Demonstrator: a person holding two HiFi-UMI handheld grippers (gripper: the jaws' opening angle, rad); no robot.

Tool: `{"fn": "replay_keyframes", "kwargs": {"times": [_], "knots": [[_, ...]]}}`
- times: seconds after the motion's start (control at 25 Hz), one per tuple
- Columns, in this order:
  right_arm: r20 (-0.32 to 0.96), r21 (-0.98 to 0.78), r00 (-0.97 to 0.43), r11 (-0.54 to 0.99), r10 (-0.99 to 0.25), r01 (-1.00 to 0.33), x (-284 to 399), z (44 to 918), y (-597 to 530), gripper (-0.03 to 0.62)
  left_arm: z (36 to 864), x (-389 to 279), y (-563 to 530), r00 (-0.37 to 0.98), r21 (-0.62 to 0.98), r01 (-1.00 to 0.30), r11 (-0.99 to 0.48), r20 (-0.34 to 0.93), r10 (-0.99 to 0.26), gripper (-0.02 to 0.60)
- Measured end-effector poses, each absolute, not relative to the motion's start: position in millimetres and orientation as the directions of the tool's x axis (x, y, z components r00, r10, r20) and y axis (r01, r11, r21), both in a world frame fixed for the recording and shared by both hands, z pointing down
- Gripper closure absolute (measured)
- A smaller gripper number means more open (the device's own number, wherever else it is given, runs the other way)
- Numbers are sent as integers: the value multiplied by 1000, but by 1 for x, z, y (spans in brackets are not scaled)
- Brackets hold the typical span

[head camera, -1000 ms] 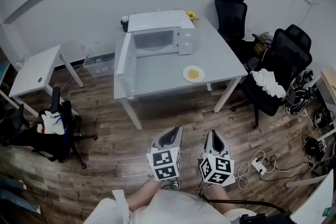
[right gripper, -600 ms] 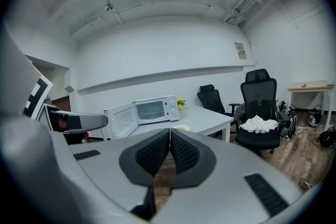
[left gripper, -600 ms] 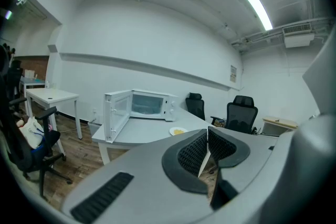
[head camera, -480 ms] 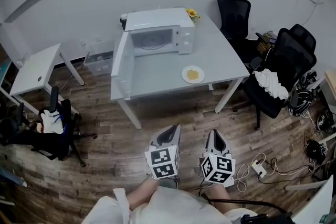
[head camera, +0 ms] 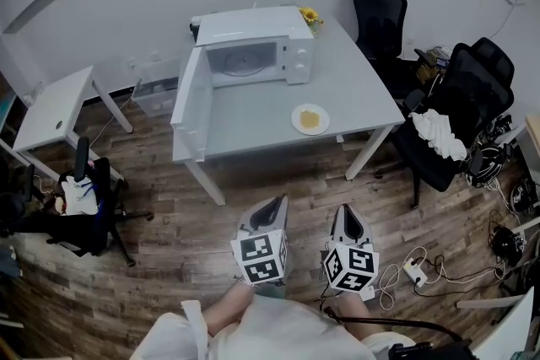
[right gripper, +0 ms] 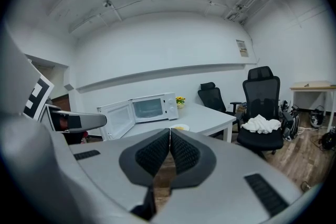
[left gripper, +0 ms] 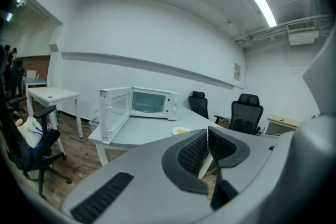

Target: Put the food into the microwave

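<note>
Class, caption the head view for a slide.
Both shut, the left hand-held gripper and right hand-held gripper face a table bearing an open microwave and a plate of food.

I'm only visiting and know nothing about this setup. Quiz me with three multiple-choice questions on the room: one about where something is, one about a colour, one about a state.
1. Where is the plate of food?
A) inside the microwave
B) on top of the microwave
C) on the grey table, in front of the microwave

2. What colour is the microwave?
A) white
B) black
C) red

3. How is the microwave door?
A) shut
B) swung open
C) taken off

Answers:
1 C: the plate rests on the tabletop, outside the oven.
2 A: its casing is white all over.
3 B: the door stands out to one side and the inside shows.
</note>
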State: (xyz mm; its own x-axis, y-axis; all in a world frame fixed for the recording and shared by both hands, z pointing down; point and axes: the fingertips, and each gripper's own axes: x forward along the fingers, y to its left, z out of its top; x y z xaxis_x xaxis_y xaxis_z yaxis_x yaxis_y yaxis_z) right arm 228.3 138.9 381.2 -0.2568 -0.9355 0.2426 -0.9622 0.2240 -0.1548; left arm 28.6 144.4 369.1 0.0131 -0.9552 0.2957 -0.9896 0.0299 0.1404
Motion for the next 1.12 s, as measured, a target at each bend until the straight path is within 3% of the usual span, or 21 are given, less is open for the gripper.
{"fn": "replay_keyframes", "kwargs": {"times": [1.12], "knots": [[221,-153,-312,283,-924,-947,198,362,-79,576,360,6,-59,-19,145,-987,63,289,-957,149]]}}
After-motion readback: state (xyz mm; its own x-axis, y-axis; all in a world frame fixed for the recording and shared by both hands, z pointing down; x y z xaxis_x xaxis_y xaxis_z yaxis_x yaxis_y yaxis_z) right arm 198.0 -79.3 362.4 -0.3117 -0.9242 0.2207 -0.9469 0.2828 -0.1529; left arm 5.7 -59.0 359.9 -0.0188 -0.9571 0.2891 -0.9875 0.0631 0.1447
